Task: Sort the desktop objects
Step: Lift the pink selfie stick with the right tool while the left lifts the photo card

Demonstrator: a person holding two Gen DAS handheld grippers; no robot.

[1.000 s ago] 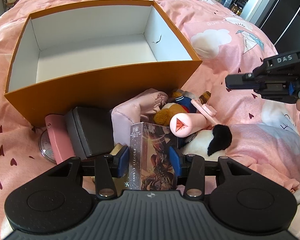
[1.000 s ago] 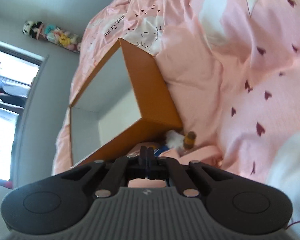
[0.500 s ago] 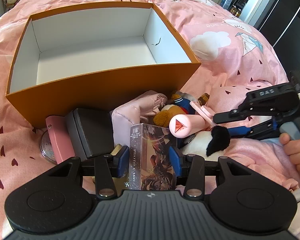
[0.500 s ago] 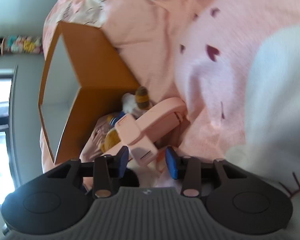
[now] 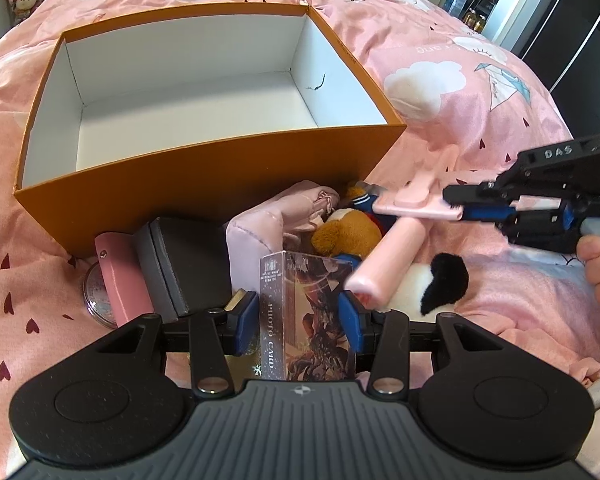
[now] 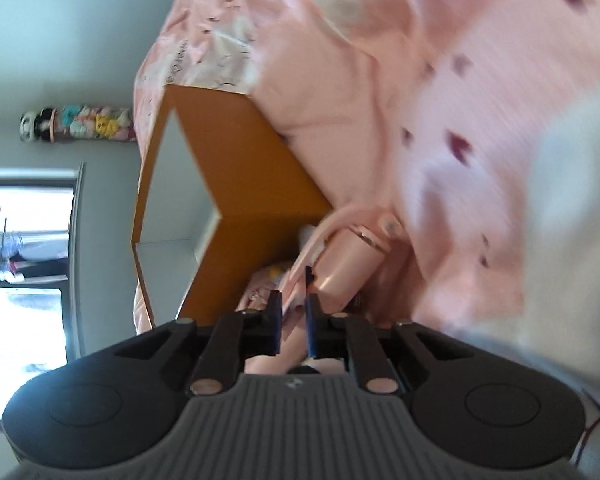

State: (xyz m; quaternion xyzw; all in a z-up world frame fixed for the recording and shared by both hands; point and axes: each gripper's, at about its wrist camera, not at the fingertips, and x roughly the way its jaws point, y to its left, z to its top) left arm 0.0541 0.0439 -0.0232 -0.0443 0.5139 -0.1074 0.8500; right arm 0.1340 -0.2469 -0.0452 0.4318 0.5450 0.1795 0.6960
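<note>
- Gripping the upright photo card box (image 5: 308,316) between its pads, the left tool (image 5: 302,318) waits just short of the empty orange box (image 5: 204,184) on the bed.
- Right tool (image 5: 458,206) pinches the pink handheld fan (image 5: 396,236), likely box-bound.
- Only the right wrist view shows those jaws nearly shut on it.
</note>
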